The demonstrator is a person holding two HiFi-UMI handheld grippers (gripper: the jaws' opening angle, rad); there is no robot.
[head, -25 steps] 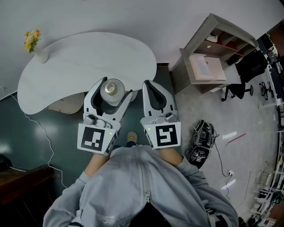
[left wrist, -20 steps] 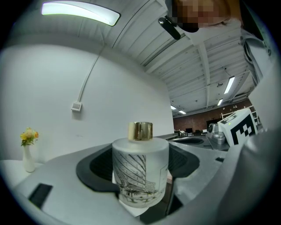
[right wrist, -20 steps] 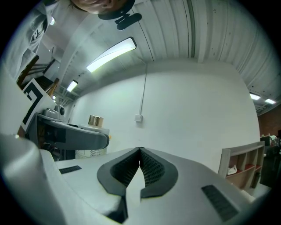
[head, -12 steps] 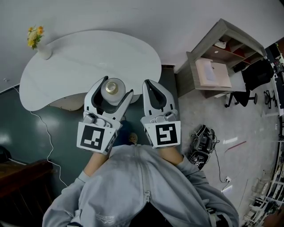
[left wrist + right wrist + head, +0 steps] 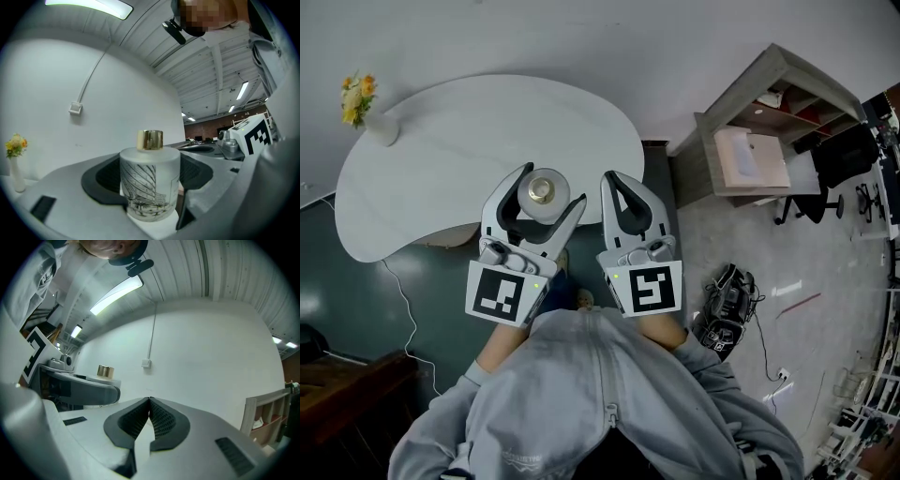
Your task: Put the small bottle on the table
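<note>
The left gripper (image 5: 551, 185) holds the small bottle (image 5: 150, 187) between its jaws, which stand wide and press on the frosted sides. The bottle is upright, with its gold cap (image 5: 150, 139) on top. In the head view it is over the near edge of the white desk (image 5: 441, 159). The right gripper (image 5: 149, 401) is just beside the left one; its jaws are together and hold nothing. A vase with flowers (image 5: 370, 117) stands at the far left end of the desk.
</note>
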